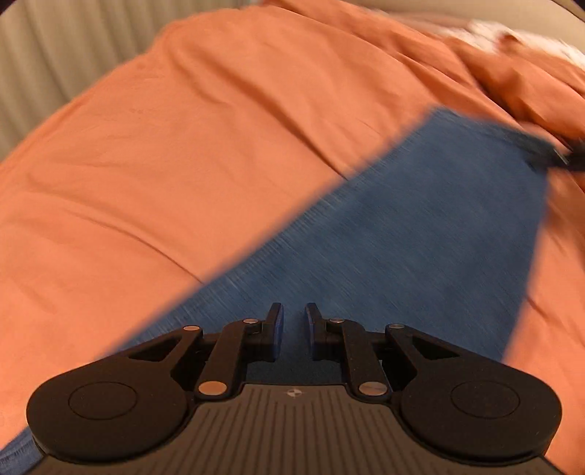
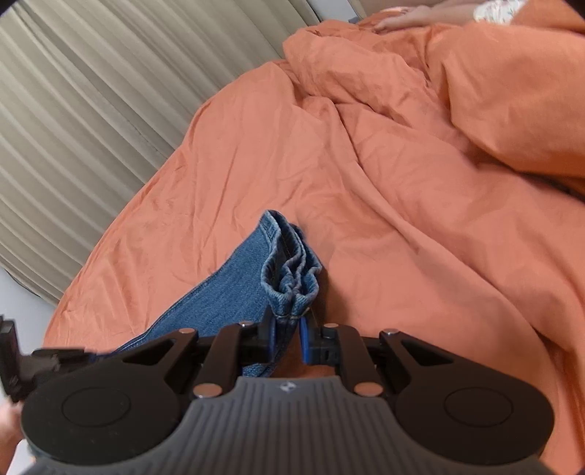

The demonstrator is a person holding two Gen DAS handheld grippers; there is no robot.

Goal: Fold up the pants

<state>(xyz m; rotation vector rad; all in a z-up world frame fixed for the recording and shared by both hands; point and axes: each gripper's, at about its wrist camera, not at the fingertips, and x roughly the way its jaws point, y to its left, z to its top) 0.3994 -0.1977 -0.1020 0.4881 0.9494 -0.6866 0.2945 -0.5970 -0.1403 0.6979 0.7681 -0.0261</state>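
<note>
Blue denim pants (image 1: pixel 384 226) lie stretched across an orange bedsheet (image 1: pixel 182 146). My left gripper (image 1: pixel 294 314) hovers over the near part of the pants with its jaws a small gap apart and nothing between them. In the right wrist view my right gripper (image 2: pixel 289 321) is shut on the bunched hem end of the pants (image 2: pixel 289 263), which stands up between the fingers. The right gripper also shows as a dark blur at the far end of the pants in the left wrist view (image 1: pixel 559 157). The left gripper shows at the left edge of the right wrist view (image 2: pixel 22 361).
A rumpled orange duvet (image 2: pixel 493 109) is heaped at the back right. Beige pleated curtains (image 2: pixel 91 109) hang beyond the bed's left edge. A person's hand (image 2: pixel 402 18) rests on the duvet far back.
</note>
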